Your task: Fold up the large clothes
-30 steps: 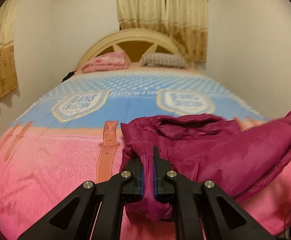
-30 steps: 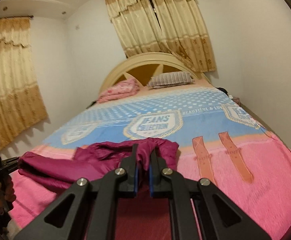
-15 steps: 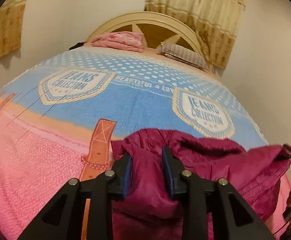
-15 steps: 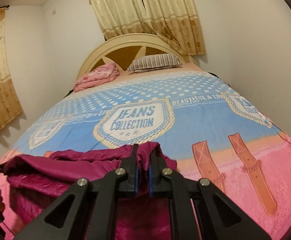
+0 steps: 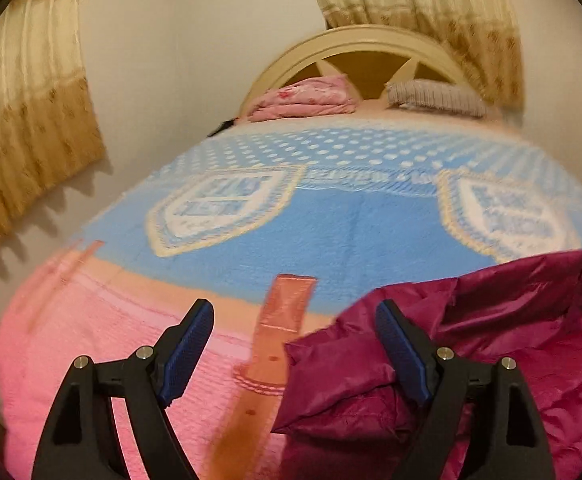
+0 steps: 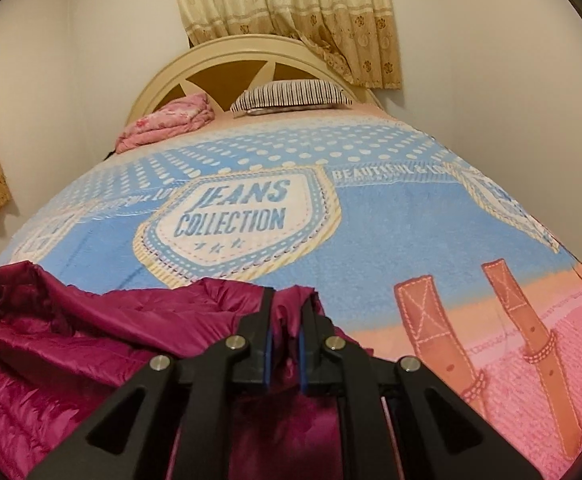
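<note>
Left wrist view: left gripper [image 5: 293, 350] spread wide and empty above the bed [image 5: 331, 232], maroon jacket [image 5: 491, 344] bunched at the foot, just behind the right-hand finger. Right wrist view: right gripper [image 6: 286, 334] clamped on a raised fold of the jacket [image 6: 71, 344]. Best done by regrasping a clear hem edge, then drawing the cloth flat; sleeves, zip and near hem lost in blur and rumples.

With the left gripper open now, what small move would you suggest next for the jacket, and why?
Probably open the right gripper too: it is shut on a fold of the maroon jacket, which lies bunched on the bedspread, while the left gripper is open and holds nothing.
</note>
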Motion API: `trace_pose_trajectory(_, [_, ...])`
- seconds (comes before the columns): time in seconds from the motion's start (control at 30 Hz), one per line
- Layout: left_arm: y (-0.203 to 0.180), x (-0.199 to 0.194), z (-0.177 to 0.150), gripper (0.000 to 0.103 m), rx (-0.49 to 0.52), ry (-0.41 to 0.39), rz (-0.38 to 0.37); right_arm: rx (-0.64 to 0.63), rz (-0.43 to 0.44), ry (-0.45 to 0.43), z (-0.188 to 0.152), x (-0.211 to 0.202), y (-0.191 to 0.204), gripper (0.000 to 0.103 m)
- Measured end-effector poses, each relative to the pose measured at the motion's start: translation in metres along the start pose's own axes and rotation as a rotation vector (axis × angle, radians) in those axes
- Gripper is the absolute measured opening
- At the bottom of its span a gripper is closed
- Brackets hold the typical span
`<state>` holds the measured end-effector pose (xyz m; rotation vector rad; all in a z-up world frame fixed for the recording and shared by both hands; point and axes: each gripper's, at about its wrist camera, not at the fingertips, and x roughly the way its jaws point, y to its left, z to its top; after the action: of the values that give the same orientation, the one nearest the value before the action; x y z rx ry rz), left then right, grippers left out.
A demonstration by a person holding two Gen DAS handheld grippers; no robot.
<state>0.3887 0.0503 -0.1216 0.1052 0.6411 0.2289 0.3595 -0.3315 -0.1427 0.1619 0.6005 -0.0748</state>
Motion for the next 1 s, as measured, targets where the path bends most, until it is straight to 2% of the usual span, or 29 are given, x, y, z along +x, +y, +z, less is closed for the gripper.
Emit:
trace_pose_trajectory(0.07, [0.003,-0.003,0.004,0.083,-0.003,-0.001,0.025,0.004,-0.003,0.015,0.003,0.007,0.0,0.027])
trace_pose_trajectory(0.13, [0.01,-0.018,0.008,0.083,-0.019,-0.036,0.051,0.033,-0.019,-0.014,0.009,0.002,-0.007,0.069])
trace_pose_trajectory(0.17, [0.012,-0.028,0.009,0.083,-0.025,-0.065,0.052,0.051,-0.024,-0.037,0.011,-0.003,-0.01,0.074])
trace_pose_trajectory(0.23, [0.013,-0.05,0.007,0.084,-0.035,-0.119,0.05,0.056,-0.04,-0.074,0.016,-0.02,-0.012,0.074])
trace_pose_trajectory(0.3, [0.005,-0.069,0.002,0.088,-0.027,-0.177,0.005,0.034,-0.039,-0.085,0.016,-0.038,-0.003,0.074])
trace_pose_trajectory(0.4, [-0.023,-0.073,-0.004,0.092,0.019,-0.185,-0.024,-0.003,0.004,-0.085,0.004,-0.058,0.029,0.074])
trace_pose_trajectory(0.5, [-0.054,-0.055,-0.01,0.092,0.086,-0.168,0.015,-0.092,0.047,-0.047,-0.015,-0.052,0.071,0.074])
trace_pose_trajectory(0.63, [-0.067,-0.013,-0.016,0.092,0.079,-0.082,0.055,-0.171,0.013,-0.014,-0.032,-0.028,0.098,0.072])
trace_pose_trajectory(0.83, [-0.071,0.039,-0.031,0.092,0.046,0.061,0.018,-0.11,-0.014,0.084,-0.042,0.01,0.077,0.072])
trace_pose_trajectory(1.0, [-0.077,0.049,-0.041,0.092,0.05,0.083,0.011,-0.109,-0.016,0.091,-0.049,0.013,0.075,0.073])
